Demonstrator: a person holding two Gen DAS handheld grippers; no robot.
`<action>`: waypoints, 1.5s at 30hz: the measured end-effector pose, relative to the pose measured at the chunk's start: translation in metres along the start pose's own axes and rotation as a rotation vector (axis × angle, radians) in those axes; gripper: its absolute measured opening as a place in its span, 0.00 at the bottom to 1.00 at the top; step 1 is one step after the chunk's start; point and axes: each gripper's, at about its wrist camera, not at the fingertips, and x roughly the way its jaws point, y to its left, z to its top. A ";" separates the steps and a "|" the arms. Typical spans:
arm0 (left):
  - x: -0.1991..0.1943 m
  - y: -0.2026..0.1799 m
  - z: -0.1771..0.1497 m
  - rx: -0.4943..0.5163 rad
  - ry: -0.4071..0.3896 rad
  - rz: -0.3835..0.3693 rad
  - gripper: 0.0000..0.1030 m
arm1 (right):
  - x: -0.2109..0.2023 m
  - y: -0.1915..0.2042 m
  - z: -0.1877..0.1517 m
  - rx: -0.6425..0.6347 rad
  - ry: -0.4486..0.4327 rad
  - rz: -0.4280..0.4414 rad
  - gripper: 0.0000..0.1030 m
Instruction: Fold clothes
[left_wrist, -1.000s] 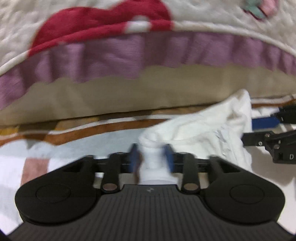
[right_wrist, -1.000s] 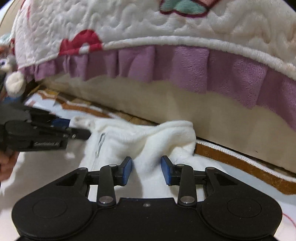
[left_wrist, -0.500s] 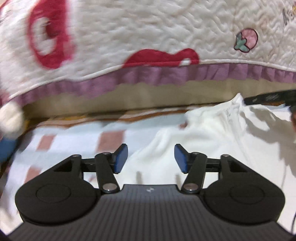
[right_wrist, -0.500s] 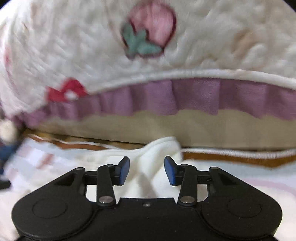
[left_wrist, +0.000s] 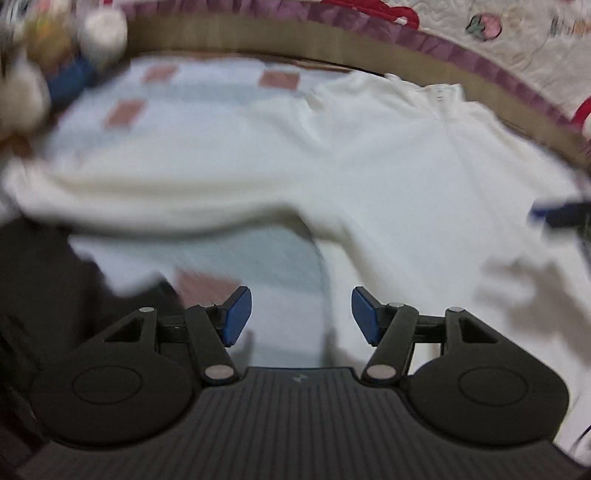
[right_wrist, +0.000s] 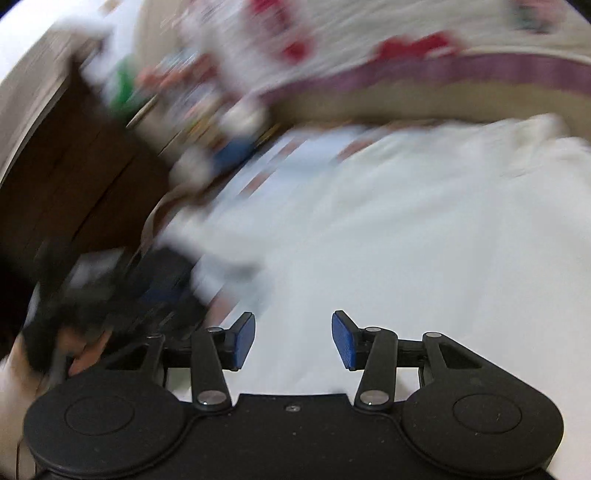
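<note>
1. A bed surface covered by a pale blue sheet with pink squares (left_wrist: 207, 122) is seen in the left wrist view; a quilted cover with a purple ruffle and red print (left_wrist: 517, 44) runs along the far edge. Soft toys (left_wrist: 55, 59) are noted at the far left corner, blurred.
2. The white garment (left_wrist: 406, 166) is laid spread on the sheet, its collar end near the ruffle and one long sleeve (left_wrist: 147, 195) stretched out to the left. The same garment (right_wrist: 406, 240) fills the right wrist view, heavily motion-blurred.
3. The left gripper (left_wrist: 301, 314) is held above the sheet beside the garment's edge; its jaws have just been opening, nothing is between them, and nothing is grasped.
4. The right gripper (right_wrist: 293, 341) is held over the body of the garment; its jaws have likewise just been opening, released, with no cloth pinched.
5. Handling is judged as follows: the fabric looks soft, thick and light, limp rather than stiff, likely to sag and bunch when lifted. It is not fragile.
6. The sleeve cuff and the shoulder seam are judged the best pinch points, so the sleeve can be carried across the body.
</note>
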 end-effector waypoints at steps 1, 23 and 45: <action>0.002 0.002 -0.008 -0.029 0.003 -0.032 0.58 | 0.007 0.018 -0.010 -0.043 0.034 0.020 0.50; 0.005 0.016 -0.044 -0.114 -0.088 0.227 0.00 | 0.024 0.059 -0.099 -0.159 0.206 -0.027 0.53; -0.031 0.013 -0.080 -0.222 -0.039 -0.026 0.41 | 0.040 0.168 -0.180 -1.052 0.334 0.050 0.63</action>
